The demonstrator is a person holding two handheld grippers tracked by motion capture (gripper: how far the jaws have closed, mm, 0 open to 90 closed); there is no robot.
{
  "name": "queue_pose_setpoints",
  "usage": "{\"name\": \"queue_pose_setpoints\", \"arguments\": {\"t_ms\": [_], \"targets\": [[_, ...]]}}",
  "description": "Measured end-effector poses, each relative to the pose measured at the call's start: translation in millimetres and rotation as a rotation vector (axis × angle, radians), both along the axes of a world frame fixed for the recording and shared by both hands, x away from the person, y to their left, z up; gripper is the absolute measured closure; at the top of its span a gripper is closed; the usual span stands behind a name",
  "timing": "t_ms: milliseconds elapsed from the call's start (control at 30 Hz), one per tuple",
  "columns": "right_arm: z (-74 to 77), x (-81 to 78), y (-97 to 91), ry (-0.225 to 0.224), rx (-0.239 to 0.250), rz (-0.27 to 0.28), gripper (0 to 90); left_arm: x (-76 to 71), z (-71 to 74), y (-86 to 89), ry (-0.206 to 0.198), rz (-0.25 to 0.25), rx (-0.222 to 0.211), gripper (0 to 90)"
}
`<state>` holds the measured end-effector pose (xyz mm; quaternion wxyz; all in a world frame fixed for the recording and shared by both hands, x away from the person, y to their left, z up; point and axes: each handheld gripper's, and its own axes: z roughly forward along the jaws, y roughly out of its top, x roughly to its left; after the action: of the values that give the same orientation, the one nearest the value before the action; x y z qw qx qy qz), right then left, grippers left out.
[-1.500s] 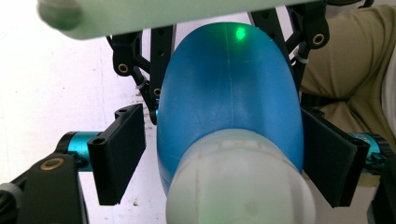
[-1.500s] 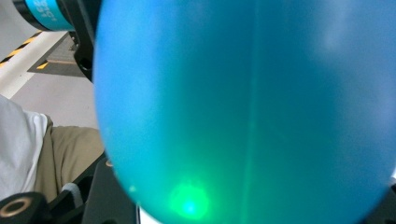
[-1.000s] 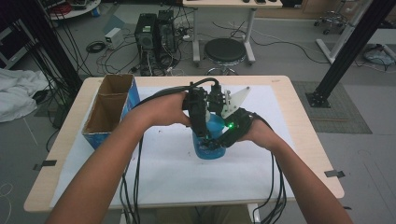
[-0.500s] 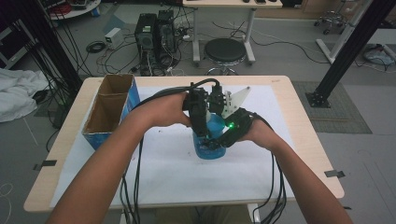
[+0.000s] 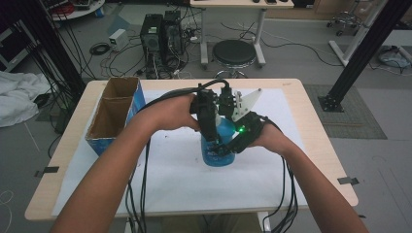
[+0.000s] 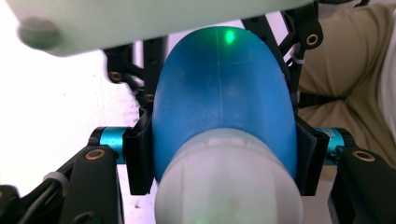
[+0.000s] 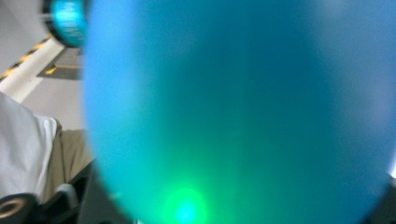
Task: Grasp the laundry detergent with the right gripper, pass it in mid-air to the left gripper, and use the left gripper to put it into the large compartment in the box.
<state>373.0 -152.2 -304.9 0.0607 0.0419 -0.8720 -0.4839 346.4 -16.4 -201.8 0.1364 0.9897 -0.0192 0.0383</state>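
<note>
Blue plastic bottle (image 5: pixel 217 145): translucent body with a whitish neck or cap section, standing on the white sheet (image 5: pixel 175 179) at mid-table, between the two hand-held grippers.
Left gripper (image 6: pixel 219 161): clamped on the bottle. In its own view both black jaws press the blue shoulder from either side, just above the whitish neck. From the high view it comes down onto the bottle from above.
Right gripper (image 5: pixel 228 145): low against the bottle's right flank in the high view, a green lamp lit on its body. Its jaws have just been opening. Its own view is blurred blue plastic at very close range, with the bottle between the jaws; whether the pads press on it I cannot tell.
Hands: both forearms enter from the near edge and meet at the bottle.
Surroundings: open cardboard box (image 5: pixel 112 114) with a blue outer face, at the left side of the table (image 5: pixel 320 145), well apart from the bottle. Cables (image 5: pixel 138 194) trail off the near edge.
Risk, grip: judged that with the right jaws easing, the load falls on the left pair alone; a rounded smooth shoulder could slip upward out of the jaws.
Risk, tipping: a sideways pull from either hand could topple the bottle onto the sheet.
Risk, cables: trailing leads could snag a forearm and jerk the hold.
</note>
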Motion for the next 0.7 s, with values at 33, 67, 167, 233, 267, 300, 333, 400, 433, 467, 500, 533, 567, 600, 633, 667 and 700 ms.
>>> {"name": "queue_pose_setpoints", "arguments": {"t_ms": [33,67,167,233,267,300,333,400,433,467,500,533,567,600,633,667,700], "targets": [[1.2,0.3,-1.9,0.003,-0.001,-0.017,24.7,-1.0,0.7,-0.4,-0.002,-0.004,0.007,38.1],[2.2,0.2,-4.5,0.017,-0.002,-0.025,21.8,-1.5,1.8,-0.2,-0.005,-0.009,0.014,38.1],[5.3,-2.7,-14.4,0.017,-0.009,-0.027,21.4,-1.9,3.8,4.0,-0.003,0.005,0.008,38.1],[5.7,-5.0,-19.9,0.02,-0.037,-0.042,11.0,-2.3,4.9,7.0,-0.006,0.013,0.009,38.1],[5.3,-5.5,-23.0,0.032,-0.057,-0.05,11.0,-2.5,5.5,8.6,-0.007,0.018,0.011,38.0],[5.0,-5.6,-26.2,0.033,-0.073,-0.054,11.0,-2.6,6.2,10.3,-0.009,0.022,0.015,38.1],[5.0,-6.2,-29.7,0.029,-0.081,-0.07,11.0,-2.4,6.6,12.3,-0.008,0.026,0.017,38.1],[6.0,-6.0,-35.7,0.029,-0.09,-0.104,11.0,-2.0,7.4,17.0,-0.009,0.038,0.013,38.0],[7.0,-5.8,-40.0,0.027,-0.091,-0.143,11.0,-1.4,8.1,19.5,-0.011,0.045,0.014,38.0],[8.1,-5.3,-43.2,0.03,-0.098,-0.178,11.0,-0.8,8.7,22.0,-0.013,0.055,0.012,38.0],[9.0,-4.4,-46.8,0.026,-0.099,-0.203,11.0,-0.5,9.0,24.2,-0.013,0.067,0.013,38.0],[9.6,-3.4,-50.6,0.03,-0.099,-0.215,11.0,-0.1,9.2,26.0,-0.015,0.071,0.019,38.0],[10.3,-1.7,-55.0,0.034,-0.095,-0.222,11.0,0.2,9.4,27.7,-0.016,0.076,0.02,38.0],[11.4,0.3,-59.9,0.038,-0.084,-0.242,11.0,0.6,9.6,29.3,-0.018,0.08,0.023,38.0],[13.1,1.8,-65.4,0.044,-0.075,-0.266,11.0,1.0,9.5,31.0,-0.018,0.088,0.025,38.0],[14.9,2.5,-70.3,0.047,-0.065,-0.294,11.0,1.4,9.5,32.9,-0.021,0.094,0.027,38.0],[17.1,3.3,-74.7,0.045,-0.064,-0.313,11.0,1.9,9.4,34.9,-0.025,0.103,0.027,38.0]]}}
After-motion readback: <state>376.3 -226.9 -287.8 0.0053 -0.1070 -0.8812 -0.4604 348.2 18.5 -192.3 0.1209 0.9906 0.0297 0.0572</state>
